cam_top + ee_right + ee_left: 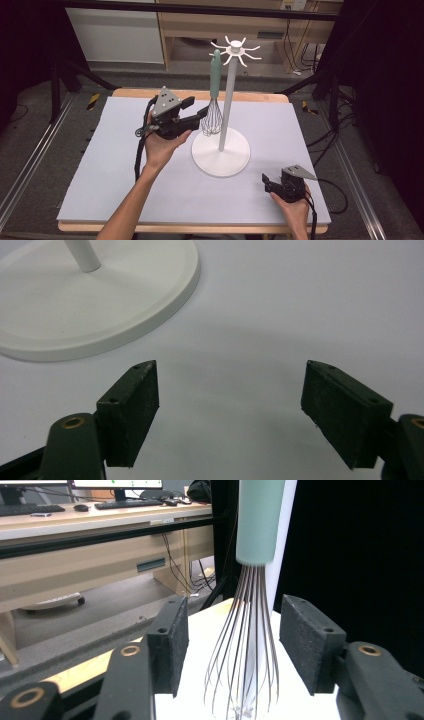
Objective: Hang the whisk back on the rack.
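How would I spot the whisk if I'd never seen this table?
Find the white stand with a tall pole mid-table. The whisk hangs from a hook at its top, beside the pole. Its mint-green handle and wire loops mark it out.

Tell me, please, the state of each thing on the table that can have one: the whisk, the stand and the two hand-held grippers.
Whisk: hanging upright from a hook of the stand, wires down, free between the open jaws.
Stand: upright on the table, other hooks empty.
Left hand-held gripper: open, jaws on either side of the whisk wires, not pressing.
Right hand-held gripper: open, empty, near the stand base.
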Motion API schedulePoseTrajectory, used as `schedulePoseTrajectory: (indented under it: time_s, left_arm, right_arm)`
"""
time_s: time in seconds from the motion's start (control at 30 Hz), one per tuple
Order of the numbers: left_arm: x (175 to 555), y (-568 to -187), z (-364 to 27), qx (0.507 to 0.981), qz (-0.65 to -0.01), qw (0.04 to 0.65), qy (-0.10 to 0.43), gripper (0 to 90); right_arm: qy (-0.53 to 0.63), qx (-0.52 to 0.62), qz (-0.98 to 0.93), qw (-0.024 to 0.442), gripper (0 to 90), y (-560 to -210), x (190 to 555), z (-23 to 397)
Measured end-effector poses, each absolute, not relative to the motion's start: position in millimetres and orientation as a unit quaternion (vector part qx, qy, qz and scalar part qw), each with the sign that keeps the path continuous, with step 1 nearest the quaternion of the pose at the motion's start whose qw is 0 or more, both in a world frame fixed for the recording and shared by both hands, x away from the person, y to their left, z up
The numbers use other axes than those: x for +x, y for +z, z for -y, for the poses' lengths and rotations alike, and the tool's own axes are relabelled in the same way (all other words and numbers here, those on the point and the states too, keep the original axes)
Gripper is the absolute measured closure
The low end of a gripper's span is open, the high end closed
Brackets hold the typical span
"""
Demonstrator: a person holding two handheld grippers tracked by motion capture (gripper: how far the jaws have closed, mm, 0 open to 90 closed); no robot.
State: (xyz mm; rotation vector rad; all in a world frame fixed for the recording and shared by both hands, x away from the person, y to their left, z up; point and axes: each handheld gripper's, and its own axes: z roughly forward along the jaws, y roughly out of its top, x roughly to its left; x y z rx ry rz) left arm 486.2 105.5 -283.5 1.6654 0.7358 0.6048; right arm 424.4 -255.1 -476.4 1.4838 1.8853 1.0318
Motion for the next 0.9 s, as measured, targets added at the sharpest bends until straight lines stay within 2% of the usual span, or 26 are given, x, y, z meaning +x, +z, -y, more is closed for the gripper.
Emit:
schedulePoseTrajectory:
  time_s: [0.27, 0.9]
  left_arm:
    - [475.0, -306.6, -123.7, 0.719, -0.323, 0.561, 0.252, 39.5]
    - [452.9, -379.9, -168.2, 0.748, -0.362, 0.501, 0.242, 37.3]
  right_arm:
    - [0.378, 0.551, -0.697, 0.261, 23.2, -477.2, 423.9, 255.4]
    - [0.371, 0.554, -0.697, 0.262, 24.0, -478.2, 422.6, 257.4]
